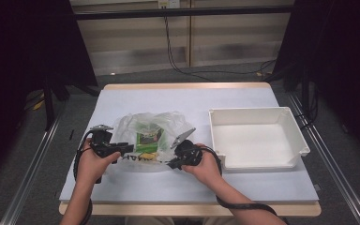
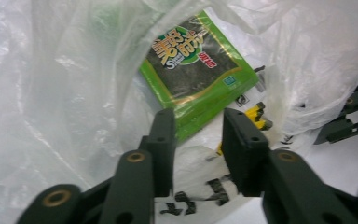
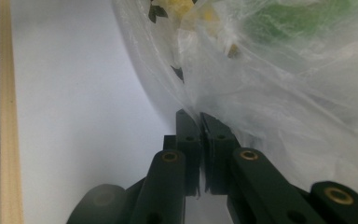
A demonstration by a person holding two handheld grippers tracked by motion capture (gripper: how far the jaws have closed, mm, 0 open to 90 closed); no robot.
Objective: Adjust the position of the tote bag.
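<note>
Two black hand-held grippers, bare forearms

The left gripper [image 1: 127,149] and right gripper [image 1: 170,164] are matte black, each topped by a grey three-cornered plate. Their jaws are flat, blocky bars on linked arms with brass-coloured pivot rings and small screw holes. A thick black cable loops from each. No sleeves reach the forearms.

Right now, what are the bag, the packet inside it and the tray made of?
Bag: thin clear plastic film, crinkled, see-through. Packet: glossy printed foil or plastic, going by its sheen. Tray: white, matte, smooth rounded walls, probably moulded plastic.
</note>
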